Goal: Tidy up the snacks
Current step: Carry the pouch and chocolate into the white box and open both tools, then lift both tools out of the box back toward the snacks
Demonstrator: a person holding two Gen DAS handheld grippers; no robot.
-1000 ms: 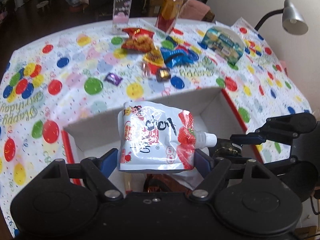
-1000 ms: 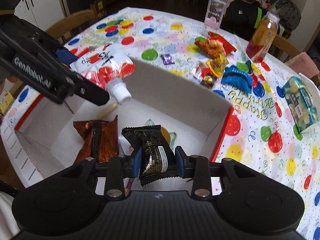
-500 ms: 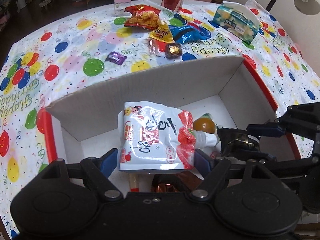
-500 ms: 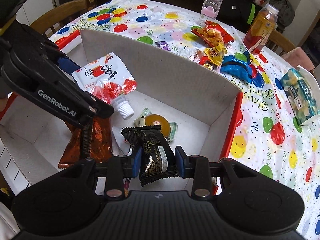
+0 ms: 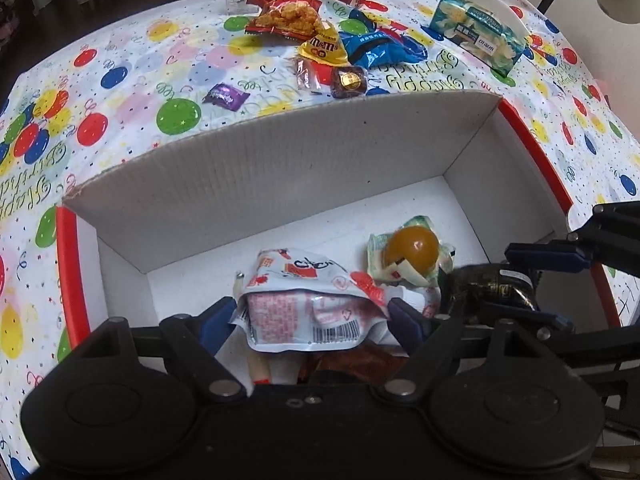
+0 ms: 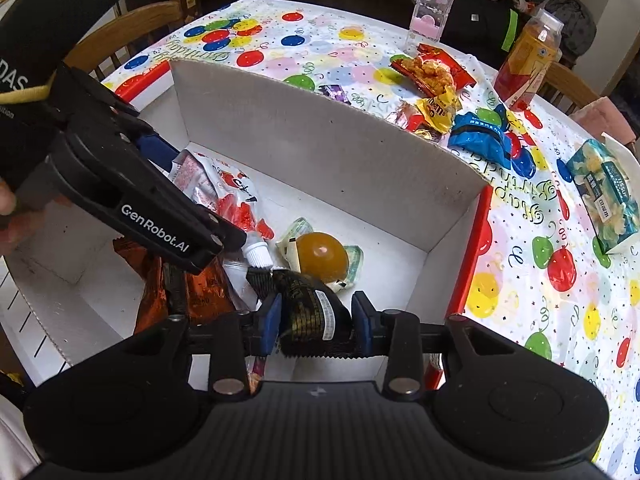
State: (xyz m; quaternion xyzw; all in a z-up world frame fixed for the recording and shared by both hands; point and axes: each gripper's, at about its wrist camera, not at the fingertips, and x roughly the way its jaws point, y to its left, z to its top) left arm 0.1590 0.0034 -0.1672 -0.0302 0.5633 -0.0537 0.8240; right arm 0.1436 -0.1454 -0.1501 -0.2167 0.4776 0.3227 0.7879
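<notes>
A white cardboard box (image 5: 280, 176) with a red rim stands on the balloon-print tablecloth. My left gripper (image 5: 310, 320) is low inside it, shut on a white and red strawberry pouch (image 5: 304, 308) that has folded forward onto the box floor. My right gripper (image 6: 316, 328) is shut on a black snack packet (image 6: 312, 312), also down in the box (image 6: 320, 128), just right of the pouch's cap (image 6: 256, 252). In the box lie an orange jelly cup (image 5: 414, 246) and an orange foil packet (image 6: 200, 292).
Beyond the box lie loose snacks: a red chips bag (image 5: 286, 16), a yellow M&M's bag (image 5: 324, 46), a blue bag (image 5: 380, 46) and a purple candy (image 5: 224, 96). A tissue pack (image 5: 476, 36), a juice bottle (image 6: 528, 60) and a clear pink container (image 6: 430, 12) stand farther back.
Both grippers have dropped into the box. The pouch, upright before, now leans forward and is folded against the floor. The black packet has come down beside the jelly cup.
</notes>
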